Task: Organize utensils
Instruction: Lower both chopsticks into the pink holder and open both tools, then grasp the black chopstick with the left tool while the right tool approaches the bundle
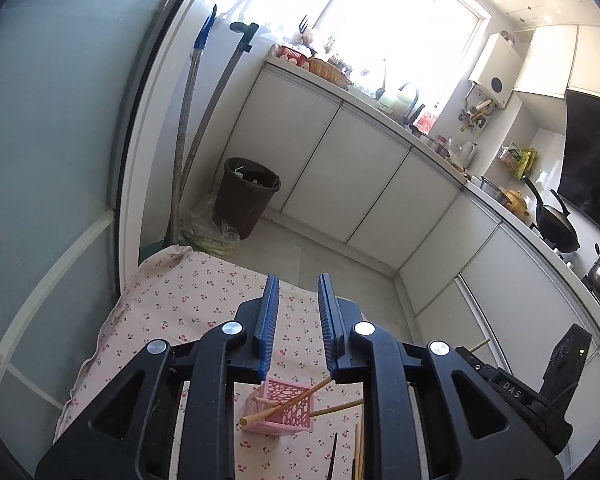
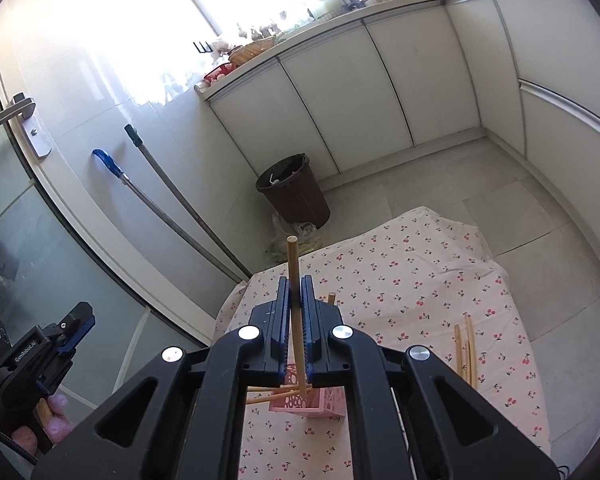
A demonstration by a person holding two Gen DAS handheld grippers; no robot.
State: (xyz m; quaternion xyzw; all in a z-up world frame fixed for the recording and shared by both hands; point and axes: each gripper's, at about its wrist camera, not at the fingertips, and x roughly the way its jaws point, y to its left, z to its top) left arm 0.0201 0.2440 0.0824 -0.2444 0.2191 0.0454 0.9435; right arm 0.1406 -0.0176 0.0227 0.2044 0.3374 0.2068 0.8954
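Observation:
A pink perforated utensil basket [image 1: 283, 410] stands on the cherry-print tablecloth [image 1: 188, 300] with wooden chopsticks [image 1: 284, 405] leaning in it. My left gripper [image 1: 298, 284] is open and empty, held above and behind the basket. My right gripper [image 2: 296, 286] is shut on a wooden chopstick [image 2: 296, 320], held nearly upright with its lower end over the basket [image 2: 312, 400]. Several loose chopsticks [image 2: 466, 350] lie on the cloth to the right; they also show in the left wrist view [image 1: 358, 454] beside a dark chopstick [image 1: 333, 456].
White kitchen cabinets [image 1: 340, 168] run along the far side. A brown trash bin [image 2: 294, 190] stands on the tiled floor beyond the table. Mop handles [image 2: 172, 196] lean on the wall by a glass door. The left gripper shows at the right wrist view's left edge [image 2: 76, 326].

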